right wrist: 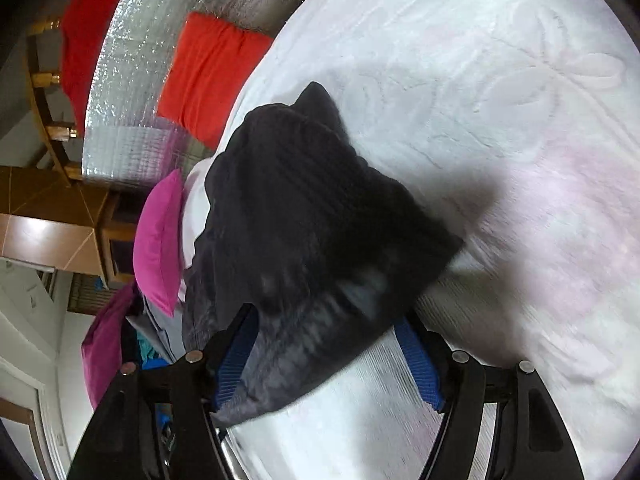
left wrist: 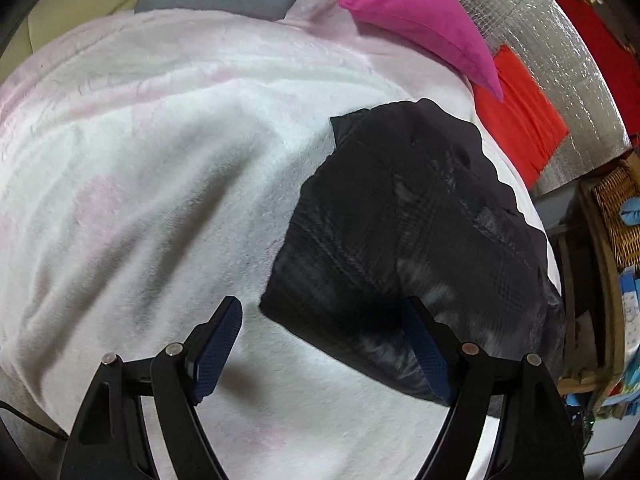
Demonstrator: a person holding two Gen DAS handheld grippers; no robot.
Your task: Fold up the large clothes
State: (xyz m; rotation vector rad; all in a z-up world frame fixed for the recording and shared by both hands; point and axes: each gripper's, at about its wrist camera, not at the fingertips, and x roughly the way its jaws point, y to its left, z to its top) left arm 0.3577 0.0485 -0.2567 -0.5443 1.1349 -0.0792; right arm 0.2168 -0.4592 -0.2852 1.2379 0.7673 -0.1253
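Both views are brightly and evenly lit, the fluffy white-and-pink blanket (left wrist: 160, 160) nearly washed out. Soft shadows of the claws fall across it in both views. The silver quilted foil panel (right wrist: 132, 80) throws back sparkling glare. Fisheye bending curves everything toward the dark, vignetted corners. Motion blur smears the folded dark plaid garment (right wrist: 312, 240) and the nearby blanket in the right wrist view; the left is sharper.
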